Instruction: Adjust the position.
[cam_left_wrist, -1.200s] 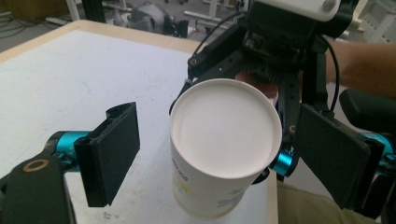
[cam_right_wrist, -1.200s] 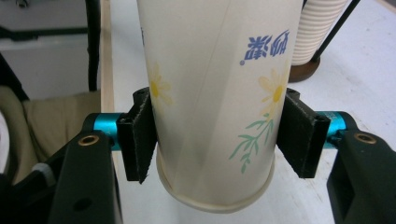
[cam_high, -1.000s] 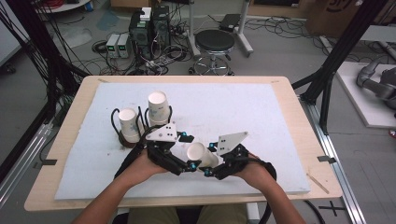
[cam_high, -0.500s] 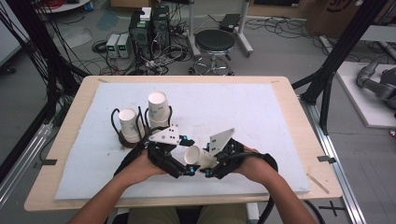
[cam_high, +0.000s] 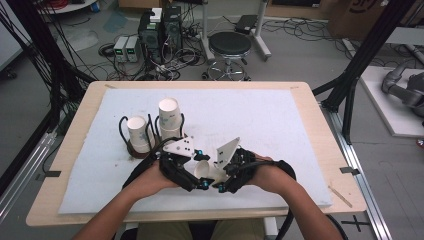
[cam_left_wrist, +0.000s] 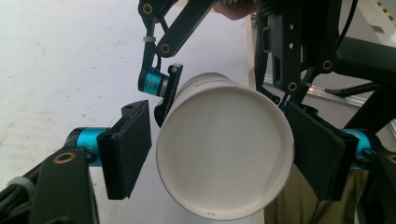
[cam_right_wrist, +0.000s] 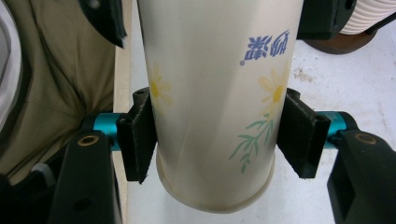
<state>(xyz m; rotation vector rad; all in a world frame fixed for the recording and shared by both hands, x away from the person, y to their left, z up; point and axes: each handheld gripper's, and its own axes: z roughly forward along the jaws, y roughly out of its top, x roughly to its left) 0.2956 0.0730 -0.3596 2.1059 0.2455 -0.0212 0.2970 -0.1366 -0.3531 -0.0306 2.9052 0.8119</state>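
A white paper cup (cam_high: 206, 171) with yellow flowers and blue print (cam_right_wrist: 210, 70) is held off the mat near the table's front edge, between both hands. My right gripper (cam_high: 219, 174) (cam_right_wrist: 215, 135) is shut on it, one pad pressed on each side of its wall. My left gripper (cam_high: 199, 169) (cam_left_wrist: 224, 154) faces the cup's round end (cam_left_wrist: 224, 158). Its jaws have just been closing around that end. A thin gap still shows beside the left pad (cam_left_wrist: 128, 149), so the gripper is open. One right pad (cam_left_wrist: 166, 93) grips farther along the cup.
Two stacks of paper cups stand in black wire holders (cam_high: 137, 132) (cam_high: 169, 116) just behind the left hand. The white mat (cam_high: 280, 120) stretches back and to the right. The wooden front edge (cam_high: 200, 214) lies under the forearms. A stool and electronics stand beyond the table.
My right gripper has tipped up and shifted slightly left with the cup, closer to the left gripper. The left hand has stayed where it was.
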